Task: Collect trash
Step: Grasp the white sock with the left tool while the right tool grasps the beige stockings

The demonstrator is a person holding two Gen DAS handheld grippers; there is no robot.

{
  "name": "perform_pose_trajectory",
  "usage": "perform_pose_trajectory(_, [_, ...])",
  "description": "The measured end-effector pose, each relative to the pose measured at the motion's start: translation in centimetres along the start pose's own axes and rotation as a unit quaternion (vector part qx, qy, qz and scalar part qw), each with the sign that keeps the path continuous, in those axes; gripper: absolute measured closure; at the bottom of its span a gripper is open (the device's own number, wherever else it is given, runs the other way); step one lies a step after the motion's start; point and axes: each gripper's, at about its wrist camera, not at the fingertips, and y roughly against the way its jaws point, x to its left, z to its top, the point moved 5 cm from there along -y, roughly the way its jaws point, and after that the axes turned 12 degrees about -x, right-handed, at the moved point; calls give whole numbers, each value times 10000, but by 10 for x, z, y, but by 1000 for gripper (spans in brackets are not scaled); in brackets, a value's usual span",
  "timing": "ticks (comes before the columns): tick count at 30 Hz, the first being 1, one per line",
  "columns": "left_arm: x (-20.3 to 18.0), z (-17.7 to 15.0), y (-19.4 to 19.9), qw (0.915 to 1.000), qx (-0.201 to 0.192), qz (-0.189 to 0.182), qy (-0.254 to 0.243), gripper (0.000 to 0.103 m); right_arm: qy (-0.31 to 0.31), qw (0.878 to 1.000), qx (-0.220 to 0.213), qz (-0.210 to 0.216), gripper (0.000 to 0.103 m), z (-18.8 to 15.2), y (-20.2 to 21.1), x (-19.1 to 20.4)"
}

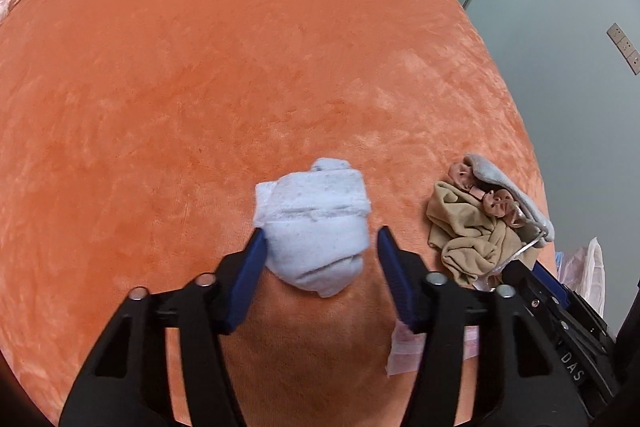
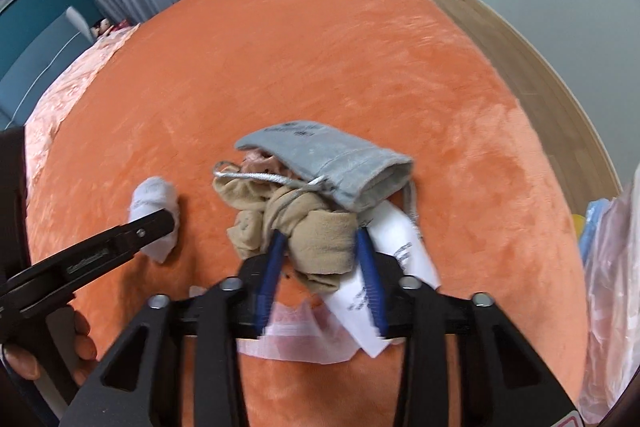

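step: grasping trash on orange plush bed (image 1: 280,47) | left tool (image 1: 320,243) released, straddling white rolled sock wad (image 1: 316,227) | right tool (image 2: 320,247) clenched on beige crumpled stocking (image 2: 324,239), grey pouch (image 2: 332,155) at 12 o'clock | next: clench left, lift both

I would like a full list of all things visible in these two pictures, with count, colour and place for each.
bed cover: one, orange, under everything
white bundle: one, pale white cloth, between the left jaws
beige cloth: one, crumpled, between the right jaws
grey pouch: one, with drawstring, on the beige cloth
white paper: one, printed, under the pile
plastic bag: one, clear, right edge
pink quilt: one, far left
left gripper: black, blue pads
right gripper: black, blue pads
hand: one, holding the left gripper
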Motion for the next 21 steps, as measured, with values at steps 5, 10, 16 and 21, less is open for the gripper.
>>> perform_pose_trajectory(5, [3, 2, 6, 10000, -41, -5, 53, 75, 78, 9998, 21, 205, 87, -2, 8, 11])
perform_pose_trajectory(10, [-3, 8, 29, 9997, -228, -89, 46, 78, 64, 9986, -220, 482, 89, 8, 40, 21])
perform_pose_trajectory(16, [-27, 20, 74, 9980, -547, -321, -35, 78, -67, 9954, -682, 675, 89, 31, 94, 22])
perform_pose_trajectory(21, [-59, 28, 116, 9949, -826, -555, -167, 78, -130, 9902, -1178, 743, 90, 53, 146, 20])
